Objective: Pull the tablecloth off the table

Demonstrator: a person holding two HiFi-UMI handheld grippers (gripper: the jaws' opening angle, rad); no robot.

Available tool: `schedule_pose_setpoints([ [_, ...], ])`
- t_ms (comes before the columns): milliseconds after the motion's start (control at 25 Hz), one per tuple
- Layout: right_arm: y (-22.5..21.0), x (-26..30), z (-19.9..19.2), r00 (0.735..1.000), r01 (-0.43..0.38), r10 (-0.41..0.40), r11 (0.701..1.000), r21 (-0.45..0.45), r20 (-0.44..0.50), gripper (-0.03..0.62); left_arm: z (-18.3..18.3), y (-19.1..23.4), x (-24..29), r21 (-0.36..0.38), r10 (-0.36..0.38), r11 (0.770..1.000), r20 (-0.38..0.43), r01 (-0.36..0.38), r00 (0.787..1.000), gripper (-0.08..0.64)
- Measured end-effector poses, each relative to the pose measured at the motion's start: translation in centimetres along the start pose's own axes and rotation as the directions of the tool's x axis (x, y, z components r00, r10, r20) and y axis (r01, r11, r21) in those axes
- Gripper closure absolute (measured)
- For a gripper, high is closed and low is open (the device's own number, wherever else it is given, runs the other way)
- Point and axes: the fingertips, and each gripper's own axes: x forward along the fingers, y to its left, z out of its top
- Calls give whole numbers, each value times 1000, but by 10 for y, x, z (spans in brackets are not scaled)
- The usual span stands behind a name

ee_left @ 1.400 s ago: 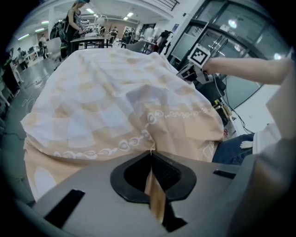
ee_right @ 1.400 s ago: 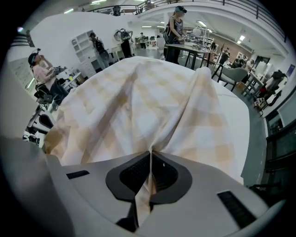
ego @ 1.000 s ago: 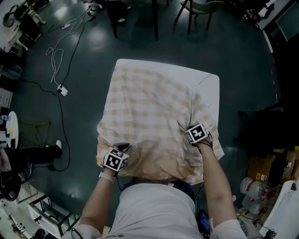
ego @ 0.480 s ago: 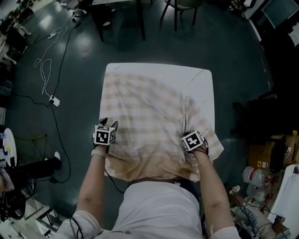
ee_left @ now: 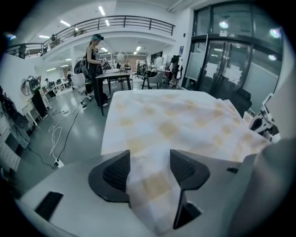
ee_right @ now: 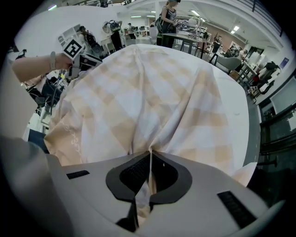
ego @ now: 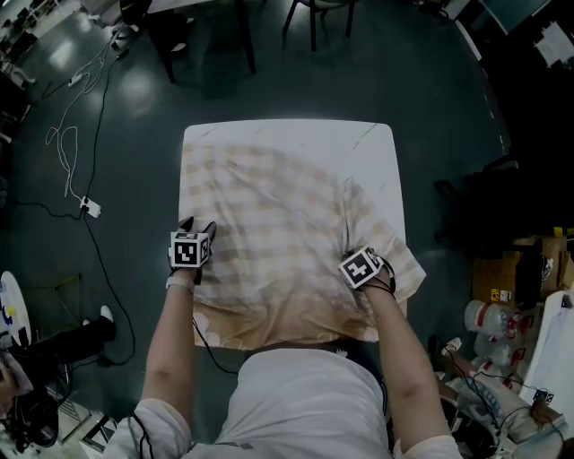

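Tablecloth (ego: 278, 224): checked, covers most of the bench (ego: 377, 134), bunched at lower frame. Right tongs (ee_right: 149, 173): clamped on a pinched fold, ready to pull. Left tongs (ee_left: 149, 169): just opened wide, cloth loose between them, probably regripping.

The location is a large open-plan laboratory or workshop hall. Indicators: a railed upper gallery (ee_left: 115, 21) under ceiling strip lights (ee_left: 102, 10), tall glass-panelled doors (ee_left: 231, 60), dark-legged workbenches loaded with equipment (ee_left: 118, 74), and a white power strip with loose cables (ego: 90, 208) on the dark polished floor (ego: 448, 81).
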Motion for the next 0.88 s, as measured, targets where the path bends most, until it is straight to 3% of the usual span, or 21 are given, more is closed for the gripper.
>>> schedule_pose_setpoints([
  [120, -1, 2, -2, 1000, -9, 9, 1000, -7, -19, 560, -1, -4, 1, -5, 10, 1000, 1, -10, 1000, 317],
  [360, 0, 1, -4, 1000, 6, -6, 999, -53, -10, 560, -13, -17, -6, 8, 47, 999, -10, -47, 999, 537],
  [480, 0, 3, -3, 1000, 10, -10, 998, -66, -1, 560, -22, -27, -10, -10, 15, 1000, -2, -15, 1000, 548],
  [640, -5, 2, -6, 999, 7, -6, 999, -41, 31, 561, -34, -68, -14, -12, -91, 996, -23, 90, 996, 548],
  [880, 17, -4, -2, 989, 53, -51, 998, -16, 141, 561, -59, -100, -33, 97, -154, 982, -76, 161, 985, 548],
])
